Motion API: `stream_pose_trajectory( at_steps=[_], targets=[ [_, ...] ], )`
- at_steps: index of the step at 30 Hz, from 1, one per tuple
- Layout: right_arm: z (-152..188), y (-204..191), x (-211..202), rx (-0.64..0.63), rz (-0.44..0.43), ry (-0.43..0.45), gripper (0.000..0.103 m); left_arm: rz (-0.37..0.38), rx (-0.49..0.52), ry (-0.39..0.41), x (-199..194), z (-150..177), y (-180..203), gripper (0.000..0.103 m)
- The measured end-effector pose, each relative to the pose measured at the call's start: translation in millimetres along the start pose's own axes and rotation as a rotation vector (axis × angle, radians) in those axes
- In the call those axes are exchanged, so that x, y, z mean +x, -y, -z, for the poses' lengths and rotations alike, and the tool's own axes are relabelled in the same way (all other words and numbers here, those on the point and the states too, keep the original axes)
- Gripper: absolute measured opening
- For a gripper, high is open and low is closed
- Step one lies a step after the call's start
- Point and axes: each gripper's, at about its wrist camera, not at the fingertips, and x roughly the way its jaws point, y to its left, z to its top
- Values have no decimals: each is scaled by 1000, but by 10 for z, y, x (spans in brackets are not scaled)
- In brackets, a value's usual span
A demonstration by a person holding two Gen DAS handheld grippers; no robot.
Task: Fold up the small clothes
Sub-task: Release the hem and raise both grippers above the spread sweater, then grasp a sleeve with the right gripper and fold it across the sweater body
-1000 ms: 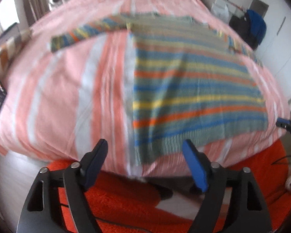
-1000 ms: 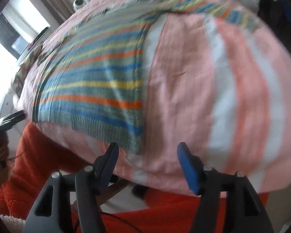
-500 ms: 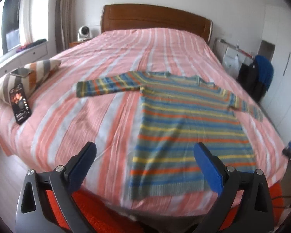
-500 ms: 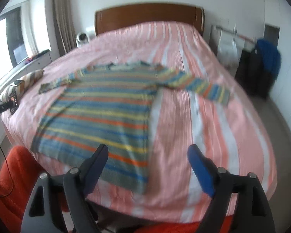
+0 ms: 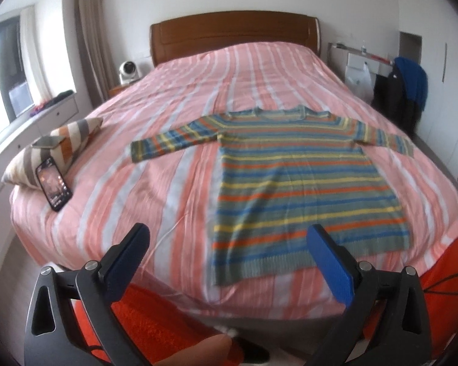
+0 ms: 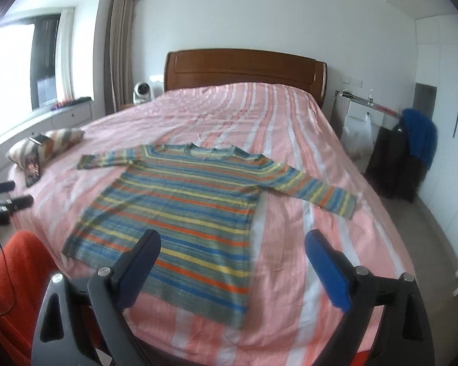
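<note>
A long-sleeved sweater [image 5: 302,189] [image 6: 183,213] with blue, yellow, orange and grey-green stripes lies flat on the pink striped bed [image 5: 183,106] [image 6: 290,128]. Both sleeves are spread out sideways and the hem is near the foot edge. My left gripper [image 5: 229,231] is open and empty, held above the foot of the bed over the sweater's lower left corner. My right gripper [image 6: 232,239] hovers over the lower right corner of the hem. Its jaws are opening and nothing is between them. Neither gripper touches the cloth.
A striped pillow [image 5: 61,143] and a lit phone [image 5: 53,186] lie at the bed's left edge. A wooden headboard [image 5: 232,33] closes the far end. A chair with dark and blue clothes [image 5: 409,91] stands to the right. The person's orange-red clothing [image 5: 155,314] is just below the foot edge.
Both grippers have risen and tilted up from close over the hem, so the whole bed and sweater now show. Both pairs of jaws stand wider apart than before.
</note>
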Motion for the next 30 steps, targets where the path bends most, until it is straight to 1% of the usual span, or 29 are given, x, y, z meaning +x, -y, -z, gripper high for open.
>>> stream_pose_trajectory(
  at_steps=[2,4,6,7,9,10,15,19,21,25,27,28,29,30],
  targets=[
    [2,25,-16,12,-2,11,99,-24,12,6,-29,-16,45,103],
    [-14,76,-2,29,-25,11,99,-58,28,15,-34,-36,97,103],
    [-40,135,34,47,-51,9,99,-69,49,15,-5,-62,152,103],
    [-43,160,47,55,-58,9,99,-64,56,8,18,-68,171,103],
    [-46,202,93,69,-66,5,99,-17,73,-19,139,-105,213,103],
    [-36,220,117,77,-71,1,99,-10,79,-33,207,-119,238,103],
    [101,316,315,159,-85,-54,99,-1,101,-90,641,-230,313,103],
    [199,374,546,182,-56,-136,99,-6,104,-99,948,-280,351,103],
    [230,396,660,189,-51,-180,99,-6,86,-96,1123,-321,348,103],
    [228,408,862,189,-61,-221,99,-4,19,-107,1397,-420,250,103],
    [199,431,1003,202,-89,-236,99,-9,-29,-101,1554,-476,132,103],
    [168,471,1074,220,-117,-240,99,-21,-41,-94,1604,-489,84,103],
    [102,560,1158,248,-150,-235,99,-57,-59,-78,1690,-490,-1,103],
    [34,651,1209,266,-162,-222,99,-94,-70,-66,1755,-475,-70,103]
  ],
)
